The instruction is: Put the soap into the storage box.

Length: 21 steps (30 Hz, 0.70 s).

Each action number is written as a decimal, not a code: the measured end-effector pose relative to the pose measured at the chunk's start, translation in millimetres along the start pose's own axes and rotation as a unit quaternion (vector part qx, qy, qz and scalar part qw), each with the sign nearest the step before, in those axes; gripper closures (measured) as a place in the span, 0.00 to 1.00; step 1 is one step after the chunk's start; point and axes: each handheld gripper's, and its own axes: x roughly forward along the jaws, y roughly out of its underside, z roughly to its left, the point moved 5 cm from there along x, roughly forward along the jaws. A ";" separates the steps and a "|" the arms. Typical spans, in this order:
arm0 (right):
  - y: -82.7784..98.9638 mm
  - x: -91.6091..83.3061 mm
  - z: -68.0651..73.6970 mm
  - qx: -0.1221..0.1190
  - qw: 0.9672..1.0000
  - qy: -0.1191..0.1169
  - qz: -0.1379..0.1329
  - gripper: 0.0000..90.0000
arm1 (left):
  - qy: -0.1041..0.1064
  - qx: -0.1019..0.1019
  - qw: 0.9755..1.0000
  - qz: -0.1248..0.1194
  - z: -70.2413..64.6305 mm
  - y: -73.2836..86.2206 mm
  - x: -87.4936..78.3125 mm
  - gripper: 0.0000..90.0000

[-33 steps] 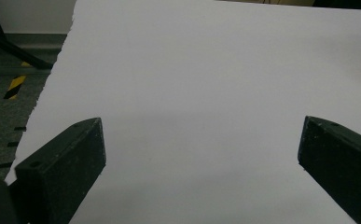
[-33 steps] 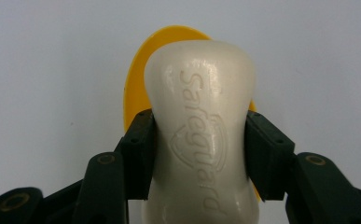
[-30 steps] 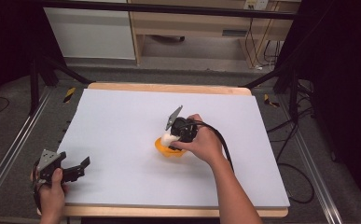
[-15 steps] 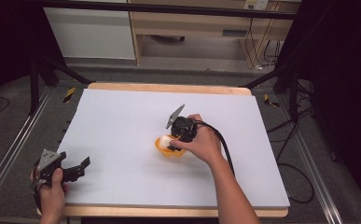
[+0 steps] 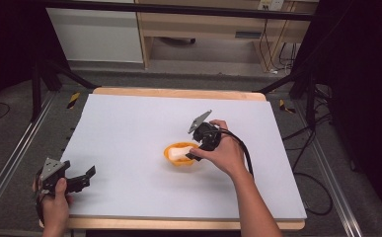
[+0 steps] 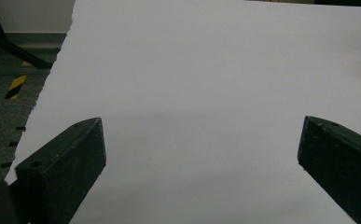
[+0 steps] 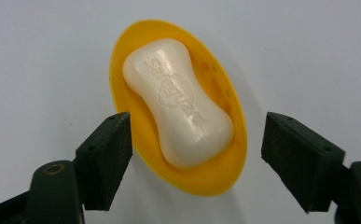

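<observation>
Above the yellow soap dish (image 7: 178,116) holding the soap bar (image 7: 178,100), the right gripper (image 7: 197,161), jaws just opened and clear of it, should lift straight away; left gripper (image 6: 201,172) rests open

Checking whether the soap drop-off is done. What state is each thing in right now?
soap bar: lying flat in the dish, lettering up, free of the jaws.
yellow soap dish: upright on the white table, holding the soap.
right gripper: jaws have just been opening, now apart over the dish, gripping nothing.
left gripper: jaws wide open, nothing between them, at the table's near left corner.
</observation>
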 end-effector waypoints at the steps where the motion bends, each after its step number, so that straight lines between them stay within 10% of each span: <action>1: 0.0 0.0 0.0 0.000 1.000 0.000 0.000 0.27 | 0.000 0.000 1.000 0.000 0.0 0.0 0.0 0.00; 8: 25.4 -10.6 -5.9 0.027 0.999 0.044 -0.017 0.20 | -0.001 0.002 1.000 0.000 -0.4 0.1 0.0 0.01; 21: 54.6 -18.6 -4.2 0.063 0.997 0.038 -0.030 0.12 | -0.001 0.003 1.000 0.000 -0.7 0.1 0.1 0.01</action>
